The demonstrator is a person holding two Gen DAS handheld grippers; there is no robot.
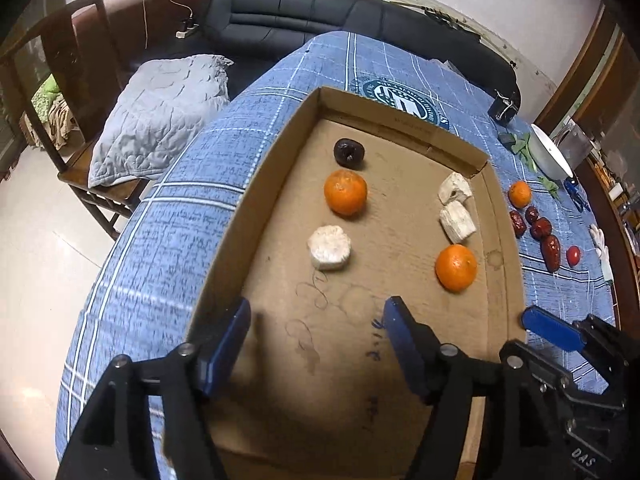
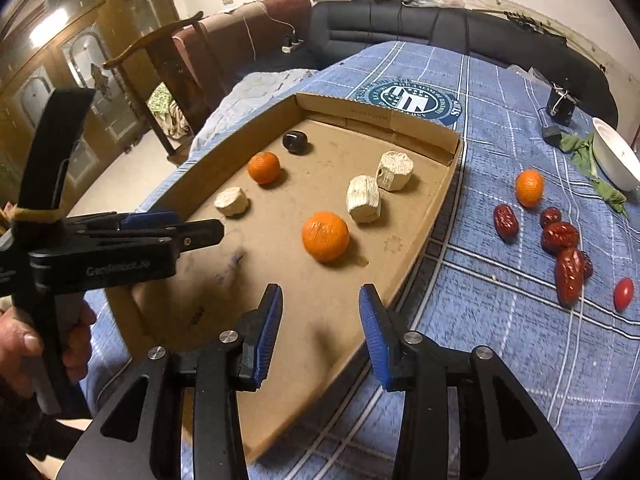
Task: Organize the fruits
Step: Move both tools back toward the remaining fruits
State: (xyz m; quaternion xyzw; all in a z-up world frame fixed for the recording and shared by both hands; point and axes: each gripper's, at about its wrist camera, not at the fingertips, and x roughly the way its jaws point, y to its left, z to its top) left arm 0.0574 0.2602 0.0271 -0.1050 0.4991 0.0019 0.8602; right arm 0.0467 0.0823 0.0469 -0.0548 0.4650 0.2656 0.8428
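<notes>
A shallow cardboard tray lies on the blue checked cloth. In it are two oranges, a dark round fruit and three pale chunky pieces. My left gripper hangs open over the tray's near end with nothing between its fingers. My right gripper is open too, above the tray's near right edge, just short of the nearer orange. On the cloth right of the tray lie a third orange, several red dates and a cherry tomato.
A white bowl and green leaves sit at the table's far right. A small black box lies beyond them. A dark sofa runs behind the table, and a wooden chair with a grey quilt stands to the left. A person's hand holds the left gripper.
</notes>
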